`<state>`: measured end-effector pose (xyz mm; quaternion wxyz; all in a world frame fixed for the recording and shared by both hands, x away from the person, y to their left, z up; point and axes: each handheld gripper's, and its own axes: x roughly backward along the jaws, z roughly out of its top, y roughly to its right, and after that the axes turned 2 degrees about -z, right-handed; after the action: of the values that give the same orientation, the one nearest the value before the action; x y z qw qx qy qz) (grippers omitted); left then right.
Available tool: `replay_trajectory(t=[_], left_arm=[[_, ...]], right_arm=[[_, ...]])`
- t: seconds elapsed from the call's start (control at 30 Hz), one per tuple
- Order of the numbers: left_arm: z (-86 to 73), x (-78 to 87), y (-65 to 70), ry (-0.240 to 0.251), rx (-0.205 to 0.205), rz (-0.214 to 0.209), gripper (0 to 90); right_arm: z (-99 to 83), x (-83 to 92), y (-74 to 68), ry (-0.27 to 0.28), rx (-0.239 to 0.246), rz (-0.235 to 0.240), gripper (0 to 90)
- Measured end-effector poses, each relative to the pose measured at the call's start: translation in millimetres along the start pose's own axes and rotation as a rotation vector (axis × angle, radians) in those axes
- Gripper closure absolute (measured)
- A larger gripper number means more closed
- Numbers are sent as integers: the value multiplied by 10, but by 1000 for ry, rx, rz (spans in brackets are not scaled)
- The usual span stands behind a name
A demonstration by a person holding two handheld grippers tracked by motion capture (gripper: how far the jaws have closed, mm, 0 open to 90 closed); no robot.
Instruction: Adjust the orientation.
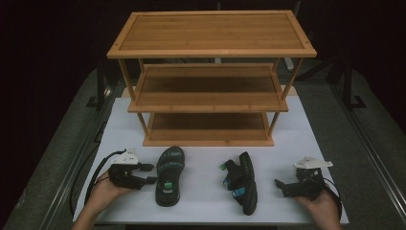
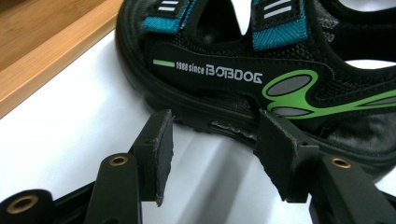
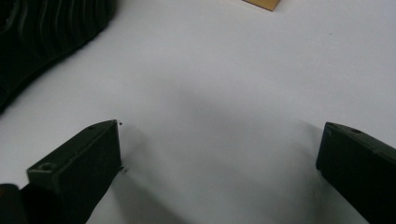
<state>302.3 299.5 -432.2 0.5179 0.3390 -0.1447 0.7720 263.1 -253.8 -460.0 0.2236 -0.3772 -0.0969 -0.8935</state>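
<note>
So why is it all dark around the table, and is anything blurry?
High view: light falls on the white table and rack, the room behind is black. Left gripper view: the sandal is sharp. Right gripper view: the near tongs look soft, casting faint shadows.

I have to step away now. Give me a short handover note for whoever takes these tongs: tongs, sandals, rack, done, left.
Left tongs: open, tips at the side of the left sandal, sole not gripped.
Right tongs: open over bare table, beside the right sandal, which lies tilted on its side.
Rack: three wooden shelves, all bare, behind the sandals.
Done: nothing shelved.
Left: likely grip each sandal and set it on a shelf.
</note>
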Motion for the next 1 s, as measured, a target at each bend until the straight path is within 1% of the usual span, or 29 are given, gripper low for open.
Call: replay_trajectory(t=[0.13,0.17,0.2,0.23,0.27,0.33,0.43,0.57,0.67,0.87,1.0], left_arm=[[54,-80,33,7,-30,-25,443],[75,-109,41,5,-36,-35,429],[99,-136,50,-5,-44,-34,410],[122,-158,55,-4,-57,-29,409],[144,-175,53,2,-59,-34,409],[192,-224,55,-7,-77,-38,410],[264,-312,56,-1,-100,-48,411],[360,-415,47,-1,-120,-73,411],[428,-491,28,1,-146,-91,410],[561,-632,0,2,-172,-119,409],[604,-710,9,4,-172,-124,409]], right_arm=[[0,-1,1,1,2,0,0],[0,-1,2,1,2,0,0],[0,-1,2,2,3,0,0],[0,0,0,0,-1,1,0],[0,0,0,0,-1,1,0],[0,0,0,0,-1,1,0],[0,0,0,0,0,1,0],[0,1,0,0,-1,1,0],[0,1,-1,-1,-3,1,0],[0,1,1,-1,0,1,0],[-1,1,0,1,-1,1,0]])
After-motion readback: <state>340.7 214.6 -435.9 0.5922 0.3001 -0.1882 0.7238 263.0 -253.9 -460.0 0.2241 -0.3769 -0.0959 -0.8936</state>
